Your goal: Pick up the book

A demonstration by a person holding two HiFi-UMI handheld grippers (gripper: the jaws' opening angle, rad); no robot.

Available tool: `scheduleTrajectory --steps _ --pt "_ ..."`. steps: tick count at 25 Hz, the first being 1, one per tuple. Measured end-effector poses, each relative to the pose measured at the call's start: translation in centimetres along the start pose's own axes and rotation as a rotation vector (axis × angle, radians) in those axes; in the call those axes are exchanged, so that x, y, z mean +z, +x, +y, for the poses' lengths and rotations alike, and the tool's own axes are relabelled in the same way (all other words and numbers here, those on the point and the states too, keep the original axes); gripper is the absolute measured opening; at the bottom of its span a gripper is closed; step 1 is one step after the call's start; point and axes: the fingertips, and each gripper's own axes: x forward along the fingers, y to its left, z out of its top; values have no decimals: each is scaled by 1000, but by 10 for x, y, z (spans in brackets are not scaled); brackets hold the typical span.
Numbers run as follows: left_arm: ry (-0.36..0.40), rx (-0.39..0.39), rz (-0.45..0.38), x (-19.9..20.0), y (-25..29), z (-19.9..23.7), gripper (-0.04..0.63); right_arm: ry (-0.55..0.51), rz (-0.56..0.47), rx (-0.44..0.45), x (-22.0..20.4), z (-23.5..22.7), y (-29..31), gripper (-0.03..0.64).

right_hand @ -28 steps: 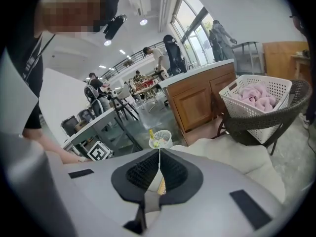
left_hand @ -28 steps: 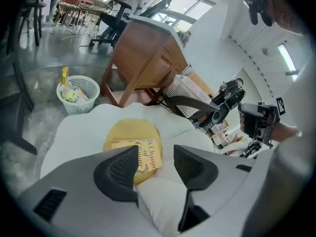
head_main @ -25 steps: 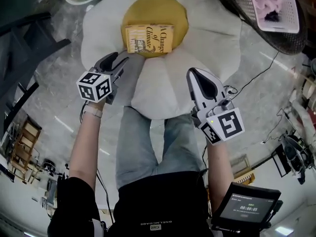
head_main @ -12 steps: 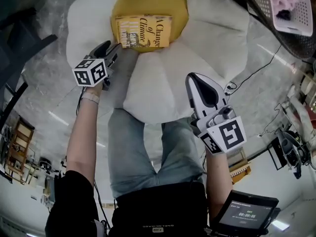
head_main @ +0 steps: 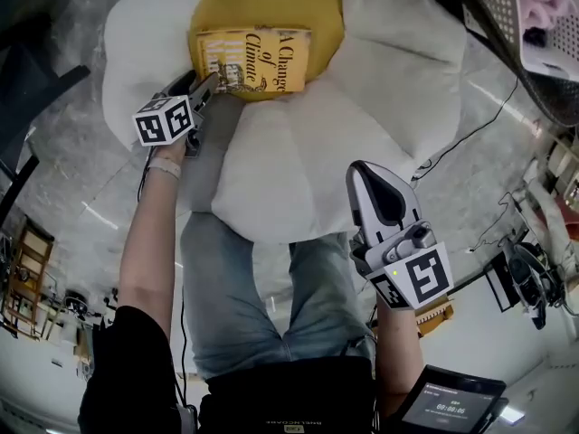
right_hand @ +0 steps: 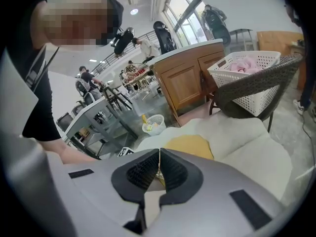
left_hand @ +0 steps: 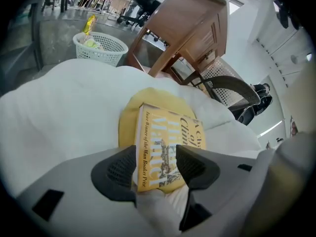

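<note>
Now, in the head view the book (head_main: 253, 60) lies on the yellow centre of an egg-shaped cushion (head_main: 298, 161), at 12 o'clock. The left gripper (head_main: 206, 84) is at its 7 o'clock corner, and the right gripper (head_main: 366, 172) is well apart at 4 o'clock. In the left gripper view the jaws, just opened wider, stand spread, and the book's near end shows between them, not yet pinched. In the right gripper view the jaws are pressed together, empty. Better to sink one jaw into the cushion under the spine, then close.

The white cushion (head_main: 362, 107) on the floor (head_main: 63, 188) carries a book (head_main: 253, 59) on its yellow centre.
</note>
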Motion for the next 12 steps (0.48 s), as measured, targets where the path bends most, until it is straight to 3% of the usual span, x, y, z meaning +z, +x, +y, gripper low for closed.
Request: scheduleTrajectory --steps 8,12 --pt "7 55 18 6 34 20 262 33 28 -26 -21 -22 -6 28" --pt "-7 19 20 7 45 22 267 62 10 -32 -23 -33 -5 28"
